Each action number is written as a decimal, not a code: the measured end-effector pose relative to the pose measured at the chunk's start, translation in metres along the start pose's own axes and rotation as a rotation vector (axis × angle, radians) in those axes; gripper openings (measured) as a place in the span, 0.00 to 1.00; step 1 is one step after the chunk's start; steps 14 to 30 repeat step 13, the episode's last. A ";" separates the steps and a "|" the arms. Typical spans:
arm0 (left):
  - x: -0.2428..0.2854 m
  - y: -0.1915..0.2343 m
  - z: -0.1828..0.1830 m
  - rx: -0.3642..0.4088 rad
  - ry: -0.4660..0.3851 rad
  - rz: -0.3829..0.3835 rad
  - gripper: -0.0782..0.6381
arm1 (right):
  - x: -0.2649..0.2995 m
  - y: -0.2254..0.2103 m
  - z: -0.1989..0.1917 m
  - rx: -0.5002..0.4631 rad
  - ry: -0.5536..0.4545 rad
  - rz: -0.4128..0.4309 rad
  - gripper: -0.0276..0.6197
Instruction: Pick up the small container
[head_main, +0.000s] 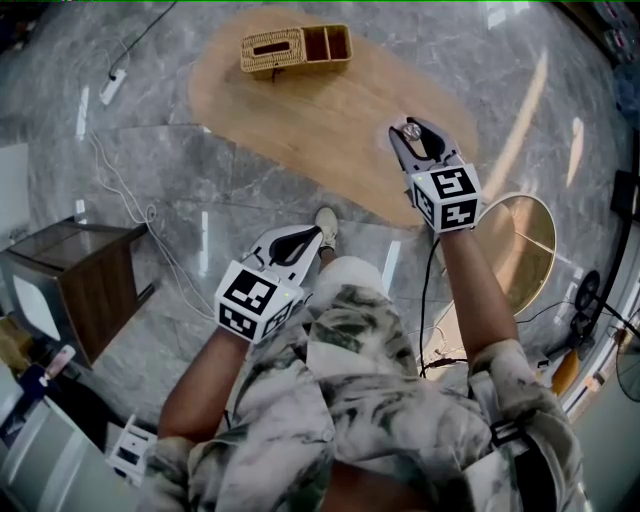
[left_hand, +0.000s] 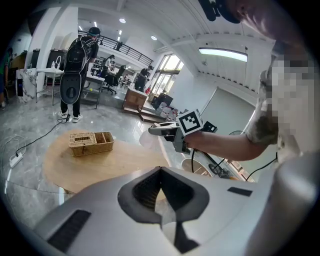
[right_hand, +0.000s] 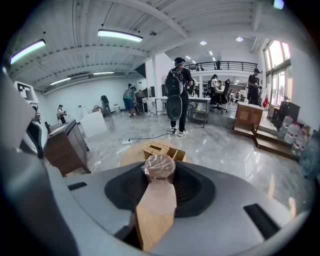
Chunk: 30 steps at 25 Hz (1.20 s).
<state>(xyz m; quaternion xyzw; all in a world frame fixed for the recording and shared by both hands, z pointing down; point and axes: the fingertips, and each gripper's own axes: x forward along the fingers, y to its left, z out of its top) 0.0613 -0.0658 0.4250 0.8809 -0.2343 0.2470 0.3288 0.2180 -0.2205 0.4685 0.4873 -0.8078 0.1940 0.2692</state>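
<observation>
A bright open hall with a glossy grey marble floor (head_main: 150, 170) holds a low oval wooden desk (head_main: 330, 120). The small container (right_hand: 159, 167), a round brownish pot wrapped in clear film, sits at the very tips of the right tongs (right_hand: 159, 175), whose jaws are partly closed and press on it from either side. Seen from the head view, it lies over the desk's right edge (whether it rests on the wood or hangs just clear of it I cannot tell). Through the gap below the pot, the right gripper view shows only bare desk wood.

Beyond the container, at the desk's far end, stands a wicker basket (head_main: 295, 48) with a slotted lid on one part and open compartments beside it. The left tongs (head_main: 305, 238) are well apart from the desk, held over the floor by the person's knee. Their jaws meet at the tips with nothing between them.

A white power strip (head_main: 112, 87) and its cable lie on the floor to the left. A dark wooden cabinet (head_main: 85, 280) stands nearer. In the background a person (right_hand: 177, 95) wearing a backpack stands by work tables.
</observation>
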 end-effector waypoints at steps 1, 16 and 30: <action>0.000 0.000 0.000 -0.001 0.001 -0.001 0.14 | 0.000 0.000 -0.001 0.001 0.001 0.000 0.28; 0.000 0.009 -0.007 -0.021 0.001 0.011 0.14 | 0.014 0.001 -0.013 0.003 0.019 0.007 0.28; 0.000 0.009 -0.007 -0.021 0.001 0.011 0.14 | 0.014 0.001 -0.013 0.003 0.019 0.007 0.28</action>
